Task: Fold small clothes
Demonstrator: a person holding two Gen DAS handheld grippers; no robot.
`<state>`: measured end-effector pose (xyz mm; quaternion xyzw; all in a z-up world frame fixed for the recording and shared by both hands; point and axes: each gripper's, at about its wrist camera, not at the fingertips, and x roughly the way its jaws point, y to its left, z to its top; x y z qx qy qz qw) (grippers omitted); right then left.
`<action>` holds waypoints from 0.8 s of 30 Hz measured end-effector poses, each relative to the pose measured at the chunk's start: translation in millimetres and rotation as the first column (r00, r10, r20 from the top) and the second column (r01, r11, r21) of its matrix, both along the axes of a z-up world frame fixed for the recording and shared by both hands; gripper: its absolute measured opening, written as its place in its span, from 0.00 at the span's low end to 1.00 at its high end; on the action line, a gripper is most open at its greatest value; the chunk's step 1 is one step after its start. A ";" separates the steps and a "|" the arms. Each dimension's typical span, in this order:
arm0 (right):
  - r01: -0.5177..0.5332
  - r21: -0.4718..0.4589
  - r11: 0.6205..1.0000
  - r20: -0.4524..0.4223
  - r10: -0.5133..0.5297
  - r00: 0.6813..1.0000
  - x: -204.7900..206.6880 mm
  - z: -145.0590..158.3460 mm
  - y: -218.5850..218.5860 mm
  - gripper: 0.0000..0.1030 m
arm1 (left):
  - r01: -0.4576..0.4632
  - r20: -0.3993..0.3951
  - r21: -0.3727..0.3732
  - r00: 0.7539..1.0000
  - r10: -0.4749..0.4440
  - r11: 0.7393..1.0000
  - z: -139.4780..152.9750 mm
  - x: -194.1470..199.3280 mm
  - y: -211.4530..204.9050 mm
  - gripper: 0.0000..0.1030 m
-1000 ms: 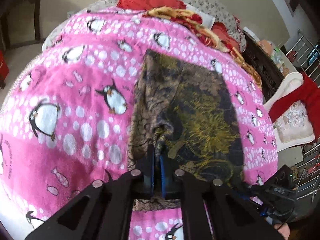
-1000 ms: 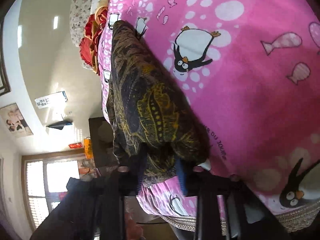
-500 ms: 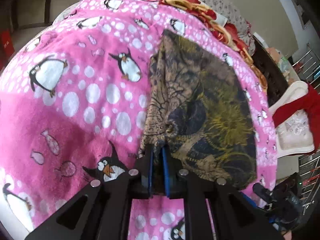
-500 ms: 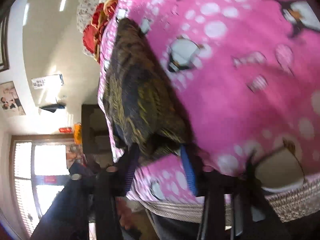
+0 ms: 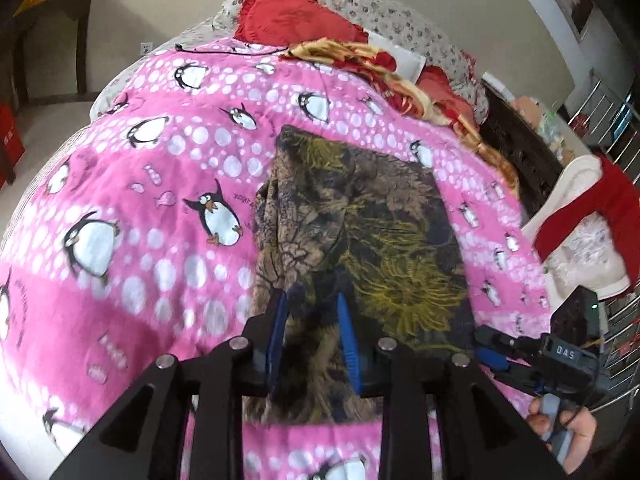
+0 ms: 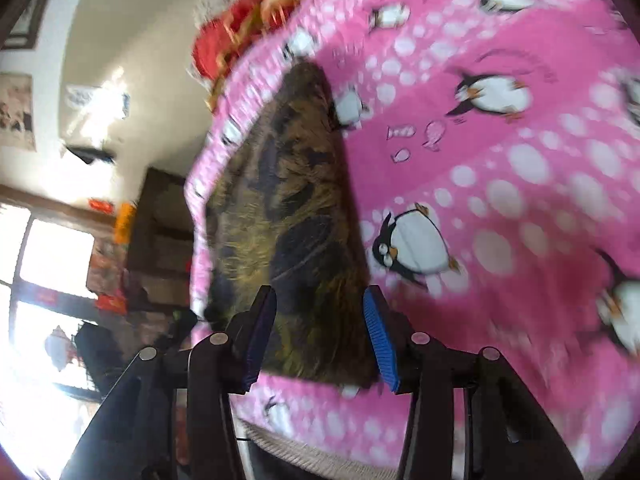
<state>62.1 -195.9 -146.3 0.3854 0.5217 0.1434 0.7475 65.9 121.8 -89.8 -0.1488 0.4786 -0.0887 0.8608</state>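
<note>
The bed [image 5: 120,208] fills most of both views, covered by a thick pink blanket [image 5: 168,264] printed with penguins and white dots. It looks plush and springy, so anything laid on it can be pinched without hitting a hard base, though the pile may drag on thin cloth.

On the blanket, from the middle of the left wrist view down toward its lower edge, lies the garment [image 5: 360,232], a dark piece patterned in brown, black and yellow. It lies as a rough rectangle, with a bunched ridge along its left side. I judge it light, thin and limp: it will sag from any pinch, wrinkle easily and hold no shape. Corners and the near hem look like the best places to take hold, one at each end of an edge, so the cloth lifts as a sheet.

Behind it, at the upper centre, red pillows [image 5: 292,16] and a floral cover are heaped. A chair with red and white cloth stands at the right edge; in the right wrist view a bright window shows at lower left.

The left hand-held gripper [image 5: 312,320] has just been opening; its blue pads stand slightly apart with the near fabric between them, no longer pinched. The right hand-held gripper [image 6: 320,320] stands parted too, over the garment's near corner, gripping nothing.
</note>
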 end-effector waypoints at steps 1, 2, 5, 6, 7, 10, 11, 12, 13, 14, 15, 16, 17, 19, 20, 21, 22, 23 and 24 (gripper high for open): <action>-0.018 0.002 1.000 -0.011 0.018 1.000 3.5 -5.7 4.0 0.22 | -0.014 -0.036 0.038 0.999 0.016 0.999 -11.7 5.8 -0.4 0.27; -0.061 -0.002 0.998 -0.017 0.061 0.998 7.6 -9.4 10.3 0.10 | -0.023 -0.083 0.061 0.996 0.028 0.998 -24.5 9.5 0.8 0.28; -0.097 -0.138 0.986 -0.029 0.094 0.995 -0.7 -6.4 17.7 0.00 | -0.037 -0.101 0.030 0.994 0.039 0.999 -37.3 7.2 8.9 0.34; -0.090 -0.161 0.983 -0.027 0.087 0.996 -7.2 -3.9 15.8 0.00 | -0.032 -0.099 0.032 0.994 0.036 0.999 -36.8 6.5 9.0 0.34; -0.091 -0.178 0.980 -0.021 0.089 0.996 -11.5 -2.4 15.1 0.00 | -0.030 -0.098 0.038 0.995 0.034 0.999 -36.0 6.3 8.5 0.34; -0.111 -0.167 0.980 -0.010 0.110 0.994 -18.1 -4.4 12.9 0.08 | -0.023 -0.090 0.062 0.996 0.028 0.998 -26.7 6.5 5.2 0.33; -0.114 -0.150 0.982 -0.010 0.114 0.993 -18.7 -4.4 10.0 0.12 | -0.023 -0.077 0.062 0.997 0.028 0.998 -20.8 6.0 2.9 0.33; -0.112 -0.125 0.986 0.001 0.113 0.994 -18.3 -1.6 6.7 0.18 | -0.024 -0.063 0.059 0.998 0.028 0.998 -16.0 5.8 3.1 0.33; -0.105 -0.103 0.989 0.014 0.107 0.994 -19.2 1.2 3.0 0.24 | -0.020 -0.038 0.053 0.999 0.022 0.998 -10.3 4.8 2.2 0.33; -0.095 -0.086 0.992 0.032 0.099 0.995 -17.8 5.8 -1.7 0.27 | -0.011 -0.018 0.055 1.000 0.012 0.998 -7.0 3.4 0.7 0.33; -0.090 -0.076 0.993 0.053 0.094 0.994 -14.0 11.0 -4.4 0.32 | 0.000 -0.011 0.069 1.000 0.000 0.998 -7.7 2.2 -2.1 0.33; -0.087 -0.067 0.994 0.073 0.092 0.993 -6.6 15.2 -5.2 0.34 | 0.008 -0.025 0.089 1.000 -0.006 0.996 -12.5 4.4 -2.9 0.33; -0.084 -0.069 0.994 0.079 0.090 0.993 0.4 16.7 -3.4 0.34 | 0.009 -0.048 0.104 0.999 -0.004 0.995 -18.7 6.5 -2.2 0.33; -0.080 -0.069 0.994 0.078 0.086 0.993 17.7 14.8 0.0 0.34 | -0.001 -0.096 0.091 0.995 0.010 0.996 -35.6 10.7 1.8 0.37; -0.086 -0.067 0.994 0.072 0.091 0.993 30.6 10.1 2.8 0.34 | -0.013 -0.095 0.076 0.995 0.020 0.997 -35.8 9.2 4.1 0.38; -0.092 -0.073 0.993 0.065 0.097 0.993 39.3 6.5 5.7 0.34 | -0.018 -0.094 0.070 0.995 0.024 0.997 -34.5 8.0 5.4 0.38; -0.099 -0.081 0.992 0.051 0.103 0.993 47.9 2.6 8.5 0.33 | -0.016 -0.091 0.069 0.996 0.022 0.997 -31.8 7.6 5.5 0.38; -0.106 -0.098 0.990 0.035 0.110 0.993 56.8 -1.3 10.7 0.27 | -0.006 -0.079 0.070 0.997 0.012 0.998 -26.7 8.5 5.2 0.38; -0.124 -0.134 0.983 0.028 0.129 0.991 64.5 -2.8 15.0 0.11 | 0.000 -0.069 0.072 0.998 0.005 0.997 -22.6 9.1 5.4 0.38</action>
